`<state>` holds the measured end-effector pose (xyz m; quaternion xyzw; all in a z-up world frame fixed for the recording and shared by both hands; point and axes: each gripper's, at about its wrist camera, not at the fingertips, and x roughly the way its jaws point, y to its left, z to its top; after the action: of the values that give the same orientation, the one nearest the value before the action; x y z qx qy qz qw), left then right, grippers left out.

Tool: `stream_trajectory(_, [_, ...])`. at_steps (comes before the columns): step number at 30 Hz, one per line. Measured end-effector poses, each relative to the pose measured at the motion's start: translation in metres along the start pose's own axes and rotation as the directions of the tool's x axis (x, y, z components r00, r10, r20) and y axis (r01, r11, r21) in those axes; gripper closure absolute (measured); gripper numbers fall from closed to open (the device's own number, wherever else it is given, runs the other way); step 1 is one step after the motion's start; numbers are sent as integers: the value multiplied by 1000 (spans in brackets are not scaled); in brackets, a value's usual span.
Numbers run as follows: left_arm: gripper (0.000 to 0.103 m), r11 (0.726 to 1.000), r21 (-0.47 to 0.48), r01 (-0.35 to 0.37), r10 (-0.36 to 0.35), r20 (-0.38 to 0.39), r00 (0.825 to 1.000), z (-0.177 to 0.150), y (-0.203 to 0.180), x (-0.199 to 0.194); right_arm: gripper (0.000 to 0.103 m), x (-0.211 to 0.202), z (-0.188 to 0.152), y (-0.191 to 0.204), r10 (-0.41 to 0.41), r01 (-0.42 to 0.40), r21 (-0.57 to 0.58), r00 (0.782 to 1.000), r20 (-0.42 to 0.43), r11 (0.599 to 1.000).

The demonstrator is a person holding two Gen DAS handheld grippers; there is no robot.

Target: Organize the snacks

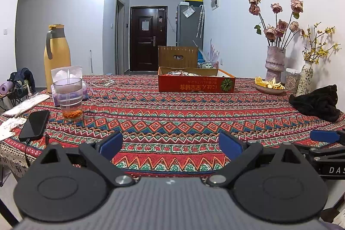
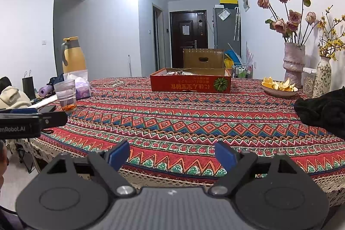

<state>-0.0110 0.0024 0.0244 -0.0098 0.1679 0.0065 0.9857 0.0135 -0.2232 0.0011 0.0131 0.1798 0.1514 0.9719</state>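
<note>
Only wrapper tops show above the red box (image 1: 196, 83) wall; both grippers' jaws stand spread, empty.

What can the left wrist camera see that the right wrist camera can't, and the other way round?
Only the left wrist view shows the whole phone lying flat and the white paper beside it. Only the right wrist view shows the black paper bag and the beige garment off the table. Both show the red box, yellow jug, glass, plate of peels, vases and black cloth, and each claw open and empty.
</note>
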Motion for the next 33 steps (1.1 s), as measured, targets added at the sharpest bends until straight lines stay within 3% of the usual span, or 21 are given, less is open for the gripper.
stream_trajectory(33, [0, 1000, 20, 4, -4, 18, 1000, 1, -3, -2, 11, -2, 2, -1, -13, 13, -1, 1000, 12, 1000])
